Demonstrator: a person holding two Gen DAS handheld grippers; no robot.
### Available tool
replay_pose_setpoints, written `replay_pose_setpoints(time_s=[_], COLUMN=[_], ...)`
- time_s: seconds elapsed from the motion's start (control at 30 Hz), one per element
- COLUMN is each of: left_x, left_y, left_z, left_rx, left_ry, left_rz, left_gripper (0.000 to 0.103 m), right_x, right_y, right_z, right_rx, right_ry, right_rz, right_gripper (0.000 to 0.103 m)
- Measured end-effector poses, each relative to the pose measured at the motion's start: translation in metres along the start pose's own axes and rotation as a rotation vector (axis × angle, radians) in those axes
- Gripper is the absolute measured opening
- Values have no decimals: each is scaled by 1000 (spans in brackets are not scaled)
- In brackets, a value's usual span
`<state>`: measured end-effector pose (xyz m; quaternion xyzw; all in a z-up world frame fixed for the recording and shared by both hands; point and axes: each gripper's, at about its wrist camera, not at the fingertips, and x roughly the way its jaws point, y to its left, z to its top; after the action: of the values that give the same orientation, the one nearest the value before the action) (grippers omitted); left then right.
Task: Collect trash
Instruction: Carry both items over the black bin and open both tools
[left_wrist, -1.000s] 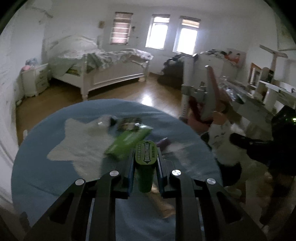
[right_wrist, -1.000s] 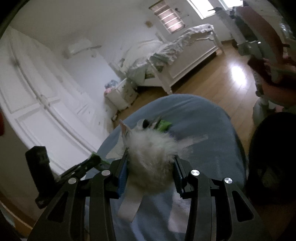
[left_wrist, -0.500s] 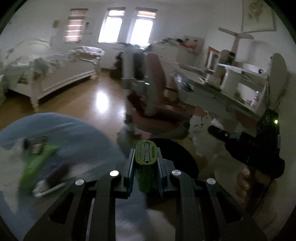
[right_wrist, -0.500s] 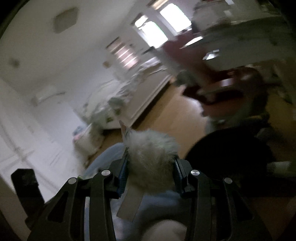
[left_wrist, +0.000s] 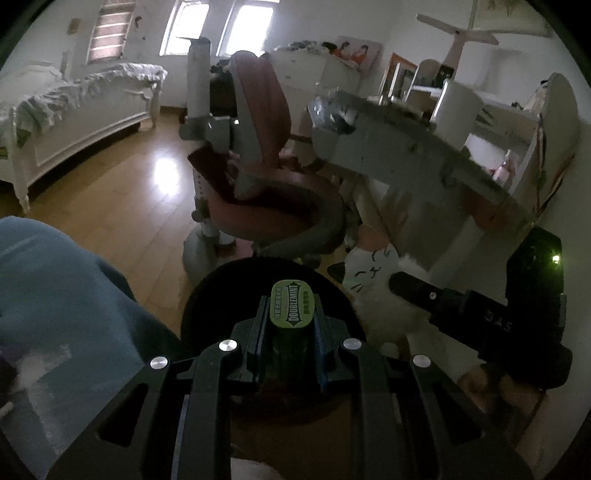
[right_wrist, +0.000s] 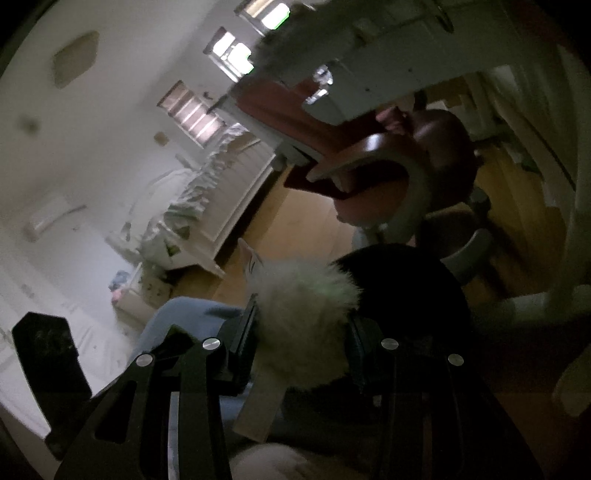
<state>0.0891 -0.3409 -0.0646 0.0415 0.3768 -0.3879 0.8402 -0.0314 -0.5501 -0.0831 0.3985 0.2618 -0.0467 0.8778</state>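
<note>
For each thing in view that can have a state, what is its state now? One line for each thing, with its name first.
Left tongs: shut on the green gum container.
Green gum container: held upright, lid closed, over the black bin.
Right tongs: shut on the white fluffy piece.
White fluffy piece: held, a flat white tag hanging below it.
Black bin: open at the top, inside too dark to see.
Red chair: empty, beside the desk.

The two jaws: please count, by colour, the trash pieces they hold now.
Green: 1, the gum container in the left gripper.
White: 1, the fluffy tuft in the right gripper.
Total: 2, both over the black bin.
</note>
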Motion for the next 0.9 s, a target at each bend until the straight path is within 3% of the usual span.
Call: replay_pose_setpoints(time_s=[0.47, 0.57, 0.67, 0.8, 0.9], left_x=[40, 46, 47, 35, 15], left_y=[-1, -4, -6, -5, -3], left_z=[0, 1, 1, 1, 1], left_rx=[2, 17, 35, 21, 21], left_ry=[66, 92, 108, 73, 25], left_rz=[-8, -11, 6, 26, 45], left_gripper=[21, 23, 26, 67, 75], right_x=[36, 41, 40, 39, 37], right_y=[-17, -20, -20, -16, -9], right_z=[0, 2, 3, 4, 3], right_rx=[32, 45, 57, 42, 34], right_ry=[52, 54, 42, 36, 37], right_rz=[-34, -37, -35, -40, -35], right_gripper=[42, 46, 63, 65, 66])
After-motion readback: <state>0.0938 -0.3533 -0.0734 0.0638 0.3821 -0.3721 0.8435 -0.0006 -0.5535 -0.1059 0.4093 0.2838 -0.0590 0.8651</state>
